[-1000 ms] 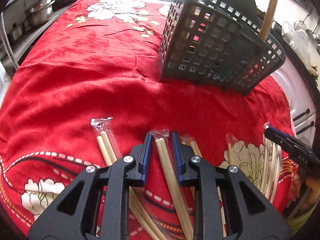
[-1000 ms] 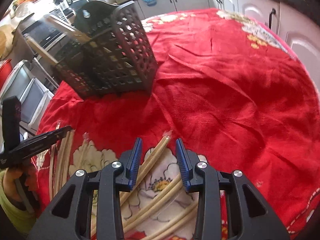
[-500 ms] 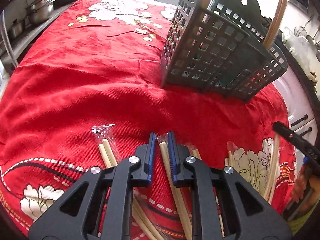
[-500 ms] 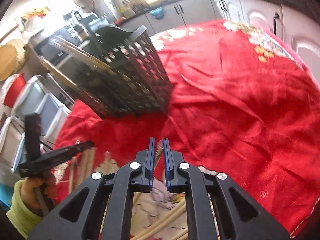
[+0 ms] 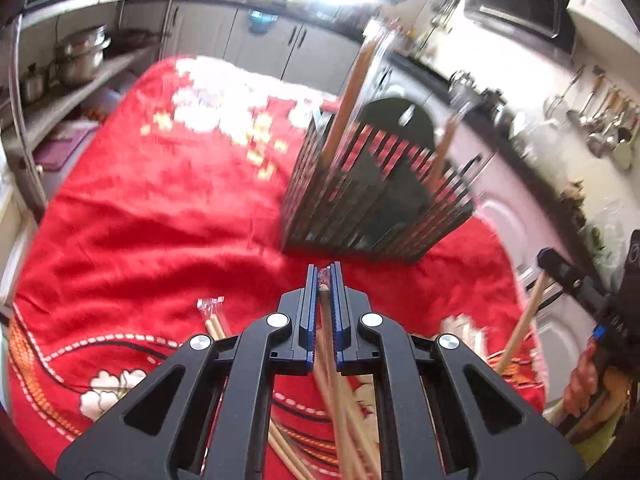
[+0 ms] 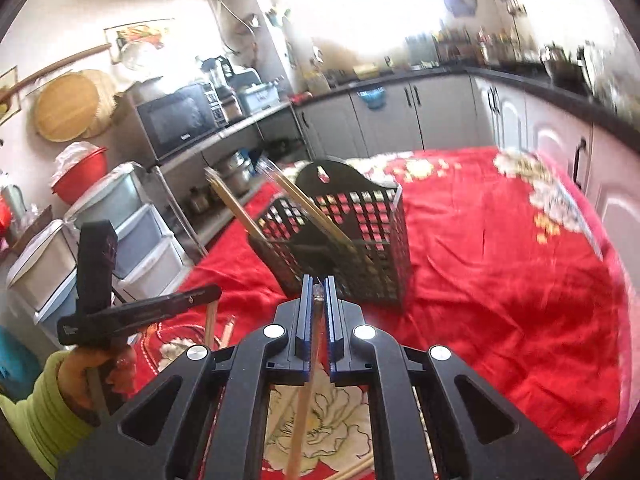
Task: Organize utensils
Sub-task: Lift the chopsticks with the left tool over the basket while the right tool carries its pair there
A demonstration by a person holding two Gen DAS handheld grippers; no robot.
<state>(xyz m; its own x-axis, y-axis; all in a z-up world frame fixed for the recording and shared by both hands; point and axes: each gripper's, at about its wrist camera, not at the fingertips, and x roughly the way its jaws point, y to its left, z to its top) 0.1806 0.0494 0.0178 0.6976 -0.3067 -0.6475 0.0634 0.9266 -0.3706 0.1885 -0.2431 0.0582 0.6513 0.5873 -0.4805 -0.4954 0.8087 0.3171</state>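
Observation:
My left gripper (image 5: 324,276) is closing its jaws tight on a wrapped pair of wooden chopsticks (image 5: 332,364), lifted off the red cloth. My right gripper (image 6: 319,285) is likewise closing on another wrapped pair (image 6: 302,412), which hangs below it. The black slotted utensil basket (image 5: 376,200) (image 6: 360,248) stands just ahead of both, with several wrapped chopsticks (image 5: 348,92) (image 6: 308,204) leaning out of it. More wrapped pairs (image 5: 212,320) (image 6: 228,328) lie on the cloth near me. The right gripper shows at the right edge of the left wrist view.
The table wears a red flowered cloth (image 5: 140,200). Shelves with steel pots (image 5: 80,56) run along one side, plastic drawers (image 6: 120,220) and a microwave (image 6: 180,120) stand there too. Grey cabinets (image 6: 440,120) line the far wall.
Both grippers closed on a wrapped chopstick pair on the cloth, then rose and tilted up with them. The basket now sits lower in both views.

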